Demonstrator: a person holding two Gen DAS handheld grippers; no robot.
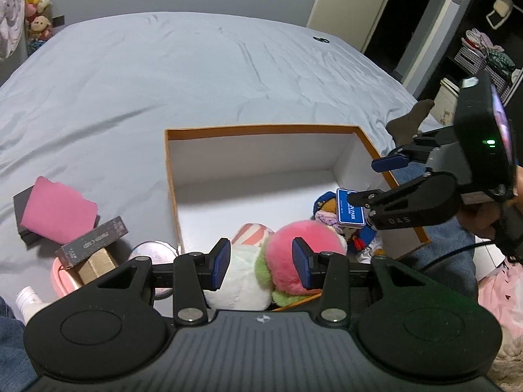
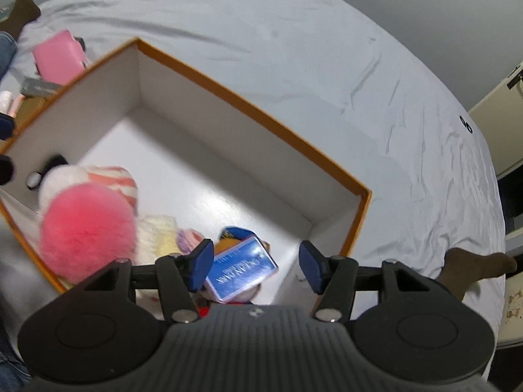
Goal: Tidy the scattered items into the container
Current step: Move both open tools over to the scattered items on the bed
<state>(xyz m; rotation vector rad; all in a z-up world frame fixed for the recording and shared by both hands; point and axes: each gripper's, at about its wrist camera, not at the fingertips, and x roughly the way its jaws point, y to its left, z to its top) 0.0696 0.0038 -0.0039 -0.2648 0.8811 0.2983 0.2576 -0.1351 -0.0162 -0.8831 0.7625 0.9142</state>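
Scattered items are still sitting out on the bed point(image 1: 196, 75) at the far left: a pink cloth point(image 1: 57, 210) is lying over a dark flat box point(image 1: 23, 228), a dark slim box point(image 1: 93, 243) is leaning across a pink tub point(image 1: 60, 277), and a round tin point(image 1: 152, 251) is sitting just beside the container; the orange-rimmed container point(image 1: 261, 129) is resting on the bed with its far half bare; a pink plush point(image 1: 304, 251) and a striped plush point(image 1: 251, 232) are bunching up in its near corner; the left gripper point(image 1: 260, 266) is hovering over those plushies, released, nothing pinched; further right a blue card point(image 1: 351, 212) is lying on a small doll point(image 1: 327, 207) inside the container; the right gripper point(image 2: 255, 266) is hanging above that card with its pads spread apart, not squeezing it.
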